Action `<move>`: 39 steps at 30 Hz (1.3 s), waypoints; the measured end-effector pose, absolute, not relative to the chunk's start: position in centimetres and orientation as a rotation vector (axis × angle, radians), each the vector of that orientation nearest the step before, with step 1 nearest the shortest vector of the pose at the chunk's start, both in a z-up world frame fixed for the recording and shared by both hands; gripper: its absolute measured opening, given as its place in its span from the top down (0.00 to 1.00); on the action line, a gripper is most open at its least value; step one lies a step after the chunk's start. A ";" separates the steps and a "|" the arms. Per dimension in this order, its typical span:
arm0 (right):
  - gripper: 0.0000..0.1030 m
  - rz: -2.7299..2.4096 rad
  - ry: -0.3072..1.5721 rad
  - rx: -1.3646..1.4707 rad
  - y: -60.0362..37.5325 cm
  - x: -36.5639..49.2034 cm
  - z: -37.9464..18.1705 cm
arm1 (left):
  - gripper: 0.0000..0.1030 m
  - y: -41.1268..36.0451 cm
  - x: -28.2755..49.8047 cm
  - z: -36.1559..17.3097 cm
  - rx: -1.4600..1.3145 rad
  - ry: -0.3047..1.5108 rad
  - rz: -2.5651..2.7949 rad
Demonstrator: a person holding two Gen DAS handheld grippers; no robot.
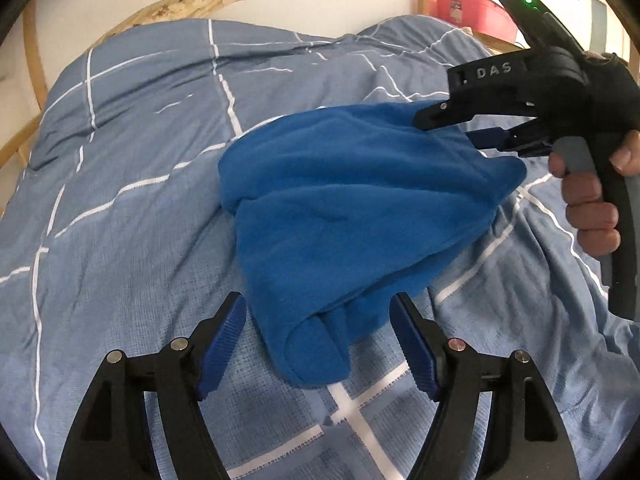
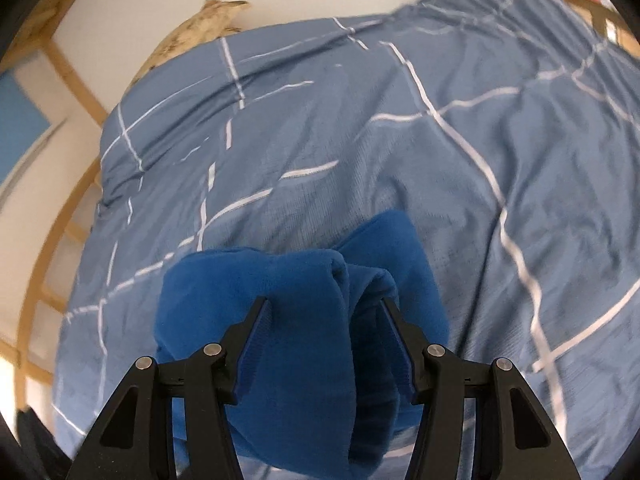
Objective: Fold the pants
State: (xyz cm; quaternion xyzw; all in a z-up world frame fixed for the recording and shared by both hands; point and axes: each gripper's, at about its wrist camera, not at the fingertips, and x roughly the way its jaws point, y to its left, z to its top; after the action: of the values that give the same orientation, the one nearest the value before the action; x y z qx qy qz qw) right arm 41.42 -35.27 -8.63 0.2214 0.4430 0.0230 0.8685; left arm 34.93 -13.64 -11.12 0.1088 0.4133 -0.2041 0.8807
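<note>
The duvet (image 1: 120,200) fills both views, a grey-blue cotton cover crossed by thin white lines, rumpled and puffy, so nothing under the work is firm. A wooden frame (image 2: 76,76) curves round its far edges, pale and slatted.

On the duvet lie the pants (image 1: 340,208), bright blue fleece, bunched into a thick, rounded bundle with its near end rolled into a soft tube. They look light, limp and a little grippy, I'd judge: they will sag from any single hold, will not crease sharply, and will drag on the cover sooner than slide. Best taken at a hem or a folded edge, several layers at once, one hold at each end so the span stays level.

Right gripper (image 1: 448,128) has the far corner, black fingers with ribbed blue pads (image 2: 256,344) clenched on a fat wad of fleece that bulges up between them, and that corner is lifted off the bed. A hand (image 1: 588,200) wraps its grey trigger.

Left gripper (image 1: 318,340) is released, its jaws spread either side of the rolled near end, pads (image 1: 224,348) clear of the cloth, nothing pinched. From here that rolled lip looks the natural take, low and deep enough to catch every layer.
</note>
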 end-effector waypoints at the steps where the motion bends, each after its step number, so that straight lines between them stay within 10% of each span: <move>1: 0.62 0.050 0.931 0.467 -35.3 41.6 -8.6 | 0.29 -13.6 35.0 -11.2 0.222 0.865 -0.425; 7: 0.89 0.050 0.913 0.304 -34.1 41.6 -6.5 | 0.29 -13.3 35.7 -12.0 0.185 0.886 -0.428; 15: 0.90 -0.032 0.888 0.205 -33.9 42.9 -5.1 | 0.29 -14.6 34.8 -12.1 0.227 0.857 -0.440; 18: 0.83 -0.036 0.929 0.261 -34.4 43.2 -6.4 | 0.29 -14.2 35.1 -12.1 0.209 0.869 -0.431; 22: 0.49 -0.013 0.947 0.348 -35.4 42.1 -7.2 | 0.29 -13.7 35.4 -12.1 0.187 0.871 -0.415; 29: 0.50 0.062 1.018 0.465 -35.2 42.4 -9.5 | 0.29 -14.2 35.0 -11.9 0.227 0.829 -0.394; 39: 0.82 0.081 0.925 0.327 -34.9 41.8 -6.8 | 0.29 -15.1 34.4 -12.0 0.203 0.807 -0.426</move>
State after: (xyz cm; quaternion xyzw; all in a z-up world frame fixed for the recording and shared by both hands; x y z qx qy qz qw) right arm 41.75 -34.86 -6.80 0.1571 0.4441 0.0388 0.8813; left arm 34.39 -15.09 -11.95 0.0980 0.3889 -0.2055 0.8927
